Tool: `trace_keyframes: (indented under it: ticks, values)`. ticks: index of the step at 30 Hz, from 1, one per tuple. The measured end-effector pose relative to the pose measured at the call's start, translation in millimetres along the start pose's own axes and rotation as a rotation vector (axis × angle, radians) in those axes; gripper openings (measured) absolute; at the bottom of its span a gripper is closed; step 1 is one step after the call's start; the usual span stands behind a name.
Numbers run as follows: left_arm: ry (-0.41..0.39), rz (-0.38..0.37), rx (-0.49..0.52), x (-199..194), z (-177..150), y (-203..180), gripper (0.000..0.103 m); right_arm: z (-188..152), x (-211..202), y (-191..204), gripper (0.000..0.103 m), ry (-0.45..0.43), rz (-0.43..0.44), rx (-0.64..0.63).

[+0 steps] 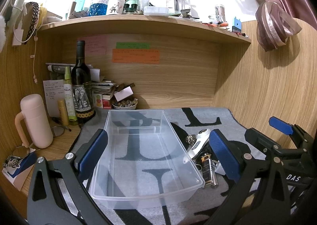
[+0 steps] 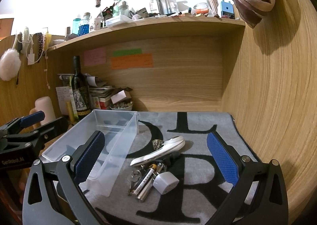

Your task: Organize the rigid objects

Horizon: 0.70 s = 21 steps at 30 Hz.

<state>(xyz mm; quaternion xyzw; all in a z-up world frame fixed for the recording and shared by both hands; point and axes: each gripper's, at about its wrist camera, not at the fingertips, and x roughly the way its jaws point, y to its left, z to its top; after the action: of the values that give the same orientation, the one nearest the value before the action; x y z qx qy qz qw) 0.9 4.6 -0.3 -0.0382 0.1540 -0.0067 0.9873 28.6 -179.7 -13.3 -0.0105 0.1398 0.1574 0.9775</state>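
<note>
Beside the clear plastic bin (image 2: 93, 145), on its right along the long wall, lies the little heap to be sorted: a white curved handheld device (image 2: 158, 153), two batteries (image 2: 147, 181), a white cube plug (image 2: 166, 182), some keys (image 2: 134, 176) and a small ribbed metal piece (image 2: 157, 143), all resting on the grey lettered mat (image 2: 198, 125). The right gripper (image 2: 156, 161) hangs over this heap with its jaws spread wide and nothing between them; the left gripper (image 1: 158, 155) straddles the bin, likewise spread wide and holding nothing, its blue pads standing clear of both long walls as far as can be told. The bin looks empty, so I judge the sorting is not yet begun. Trouble would most likely come from the heap's crowding: the batteries are smooth cylinders lying touching each other and the plug, so a closing pad could nudge one and send it rolling, or catch two things at once. The device is glossy and tapered, apt to slip from a pinch near its thin end. The bin is thin-walled and light; a bump from either gripper could slide it across the fuzzy mat toward the wine bottle (image 1: 81, 86) behind its left corner.
</note>
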Motion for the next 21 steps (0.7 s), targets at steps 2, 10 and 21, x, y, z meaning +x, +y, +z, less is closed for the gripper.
trace_keyframes:
  ticks: [2,10,21]
  values:
    - [0.0,0.002,0.001,0,0,0,0.103,0,0,0,0.103,-0.001,0.0,0.001]
    - [0.018,0.004,-0.009,3,1,4,0.103,2,2,2,0.103,0.005,-0.001,0.005]
    - [0.112,-0.009,-0.051,27,11,37,0.103,1,25,-11,0.103,0.068,0.022,0.03]
